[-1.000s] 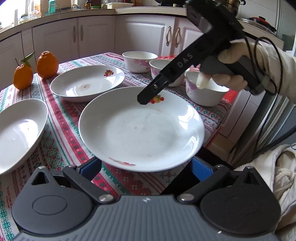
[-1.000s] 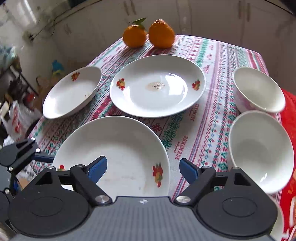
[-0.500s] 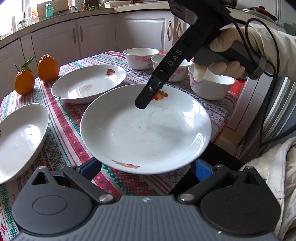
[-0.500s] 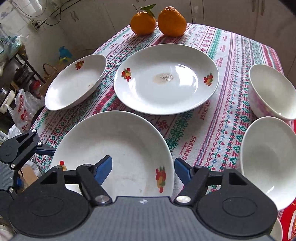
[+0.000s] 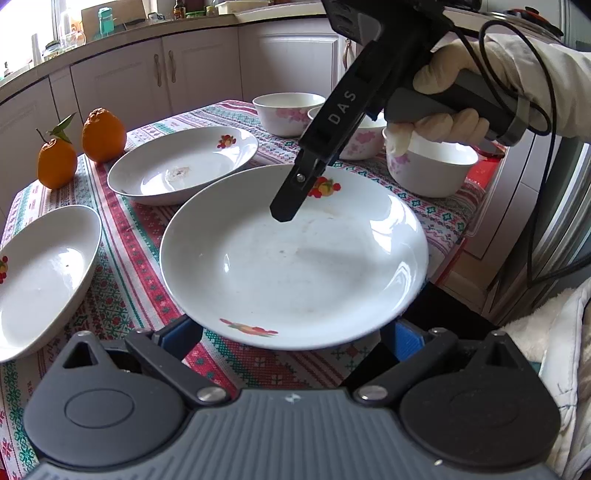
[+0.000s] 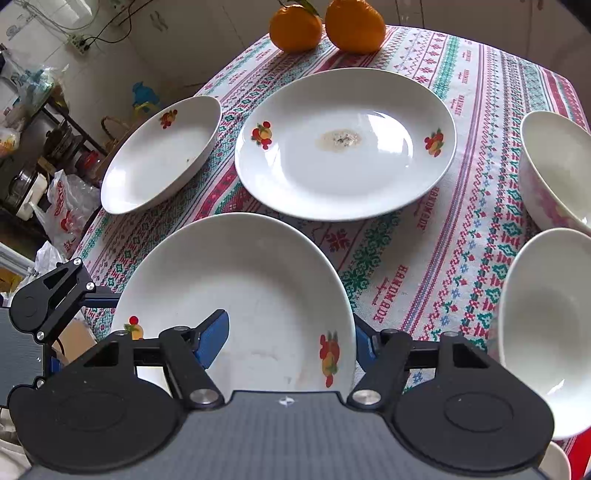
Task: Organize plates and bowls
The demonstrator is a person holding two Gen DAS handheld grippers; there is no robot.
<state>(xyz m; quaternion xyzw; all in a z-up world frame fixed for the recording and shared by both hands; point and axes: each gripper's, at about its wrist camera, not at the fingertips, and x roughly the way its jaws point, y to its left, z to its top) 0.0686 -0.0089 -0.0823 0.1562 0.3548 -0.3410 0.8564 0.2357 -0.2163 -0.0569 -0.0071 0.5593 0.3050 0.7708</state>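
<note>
A white plate with fruit prints (image 5: 295,254) sits near the table's corner, also in the right wrist view (image 6: 240,291). My left gripper (image 5: 291,332) is open, its blue pads straddling the plate's near rim. My right gripper (image 6: 290,343) is open, one finger (image 5: 295,192) over the plate's inside, the other outside the rim. A second plate with a stain (image 6: 345,144) lies behind. A third plate (image 6: 162,155) lies at the far side. Three white bowls with pink flowers (image 5: 430,166) stand together.
Two oranges (image 6: 325,24) sit at the far edge of the patterned tablecloth (image 6: 443,240). White kitchen cabinets (image 5: 147,77) stand behind the table. Bags and clutter (image 6: 55,206) lie on the floor beside the table.
Both grippers have moved closer to the near plate. The right gripper has dropped lower, its fingers now straddling the plate's rim. The plate has not visibly moved.
</note>
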